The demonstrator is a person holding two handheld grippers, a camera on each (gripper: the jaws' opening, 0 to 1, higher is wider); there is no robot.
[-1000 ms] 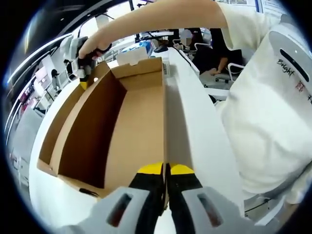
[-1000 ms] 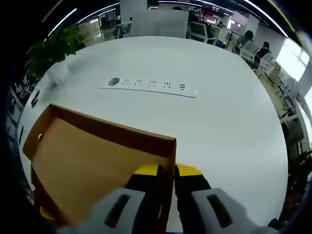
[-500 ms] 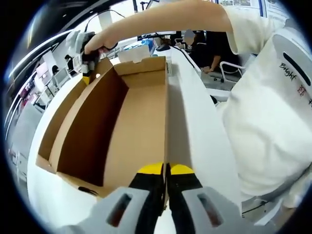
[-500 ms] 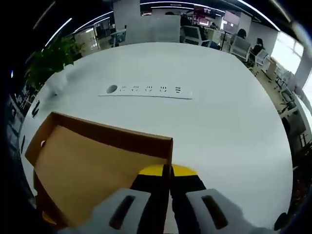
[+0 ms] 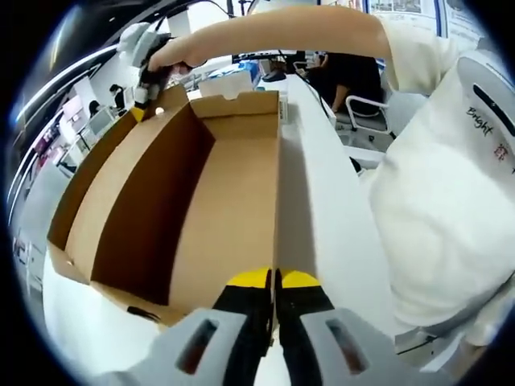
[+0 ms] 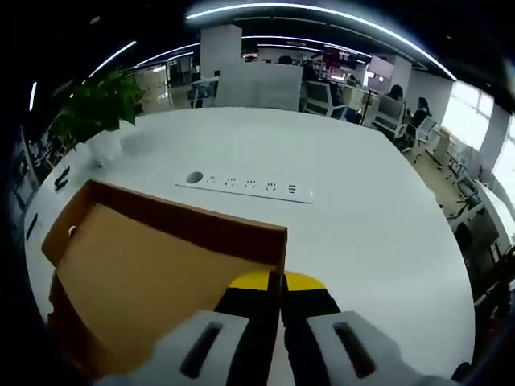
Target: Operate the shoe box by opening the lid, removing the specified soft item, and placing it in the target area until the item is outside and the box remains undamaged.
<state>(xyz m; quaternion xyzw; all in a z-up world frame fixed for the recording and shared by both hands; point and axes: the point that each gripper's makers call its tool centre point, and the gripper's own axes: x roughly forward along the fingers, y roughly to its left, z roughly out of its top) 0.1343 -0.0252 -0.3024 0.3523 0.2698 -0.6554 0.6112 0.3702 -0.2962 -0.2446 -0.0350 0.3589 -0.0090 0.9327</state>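
The shoe box lid (image 5: 217, 201) is a long cardboard shell, brown inside and white outside, with only bare cardboard showing inside it. My left gripper (image 5: 273, 281) is shut on the edge of its near wall. At the far left corner my right gripper (image 5: 143, 88), held by a person's hand, pinches the rim. In the right gripper view the same lid (image 6: 137, 273) slopes down to the left, with my right gripper (image 6: 280, 283) shut on its corner edge above the white table (image 6: 362, 225).
A white power strip (image 6: 249, 186) lies on the table beyond the lid. A potted plant (image 6: 96, 108) stands at the far left edge. The person's bare arm (image 5: 282, 32) and white shirt (image 5: 451, 185) are close on the right. Office chairs and desks stand behind.
Both grippers keep their hold. The lid's far end, with the right gripper on it, has risen, and the right gripper view has tilted up to show more of the room.
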